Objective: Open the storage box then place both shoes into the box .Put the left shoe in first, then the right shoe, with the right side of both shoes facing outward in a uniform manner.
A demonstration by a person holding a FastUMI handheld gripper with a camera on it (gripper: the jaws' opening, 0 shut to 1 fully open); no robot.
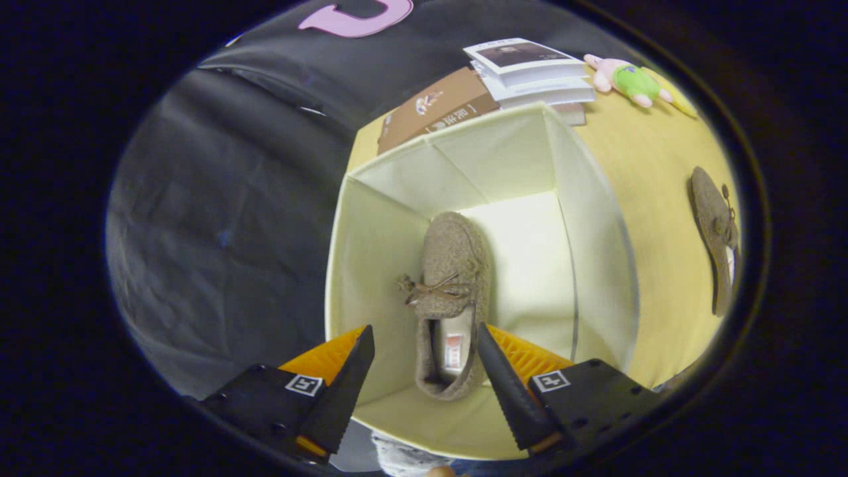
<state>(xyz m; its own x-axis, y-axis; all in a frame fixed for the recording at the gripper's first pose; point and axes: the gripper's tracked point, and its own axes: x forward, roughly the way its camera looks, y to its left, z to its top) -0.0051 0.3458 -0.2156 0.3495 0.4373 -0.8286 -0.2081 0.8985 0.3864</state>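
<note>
A pale cream storage box [596, 218] stands open on the yellow table, seen from above. A brown fuzzy shoe [450, 278] with a small bow lies on the box floor, its heel toward me and its toe pointing away. My gripper [427, 341] hovers above the box, open, with the shoe's heel showing between the fingers but well below them. Nothing is held. A second matching brown shoe [717, 232] lies on the table outside the box, beyond its right wall.
A brown flat carton [434, 109] and a stack of white books [530, 73] lie behind the box. A pink and green plush toy [629, 81] rests at the table's far corner. Black cloth hangs to the left of the table.
</note>
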